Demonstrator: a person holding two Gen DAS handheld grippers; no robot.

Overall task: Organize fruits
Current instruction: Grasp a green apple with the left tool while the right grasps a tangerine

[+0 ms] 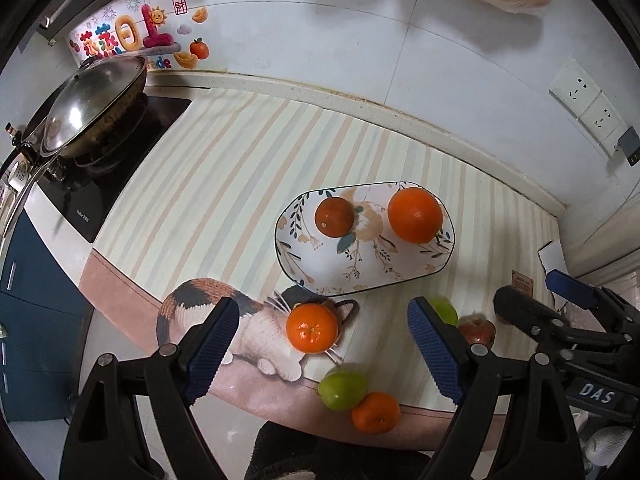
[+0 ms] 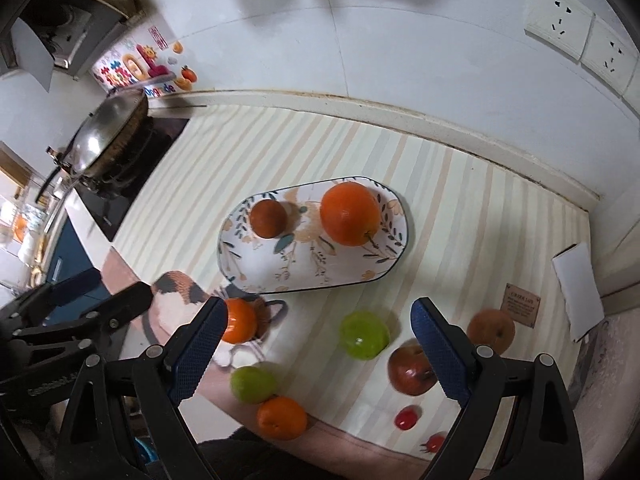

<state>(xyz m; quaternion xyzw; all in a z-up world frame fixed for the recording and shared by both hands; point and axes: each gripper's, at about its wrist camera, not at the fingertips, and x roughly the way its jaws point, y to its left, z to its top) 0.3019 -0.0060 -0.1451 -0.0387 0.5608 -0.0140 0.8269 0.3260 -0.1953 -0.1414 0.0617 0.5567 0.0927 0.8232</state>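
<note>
Under both of your grippers a striped, matte cloth point(image 2: 460, 200) with a printed calico cat covers the counter, and on it sits a glossy oblong plate point(image 2: 320, 276) with a floral pattern, carrying a large smooth orange point(image 2: 350, 214) and a duller brown-red fruit point(image 2: 268, 218). Your left gripper point(image 1: 324, 352) is spread wide and empty over a mandarin point(image 1: 312, 328); your right gripper point(image 2: 320, 354) is equally wide and empty above a green apple point(image 2: 364, 335). Its right finger half hides a red apple point(image 2: 408, 372); the tiny red fruits by the hem are too blurred to name
</note>
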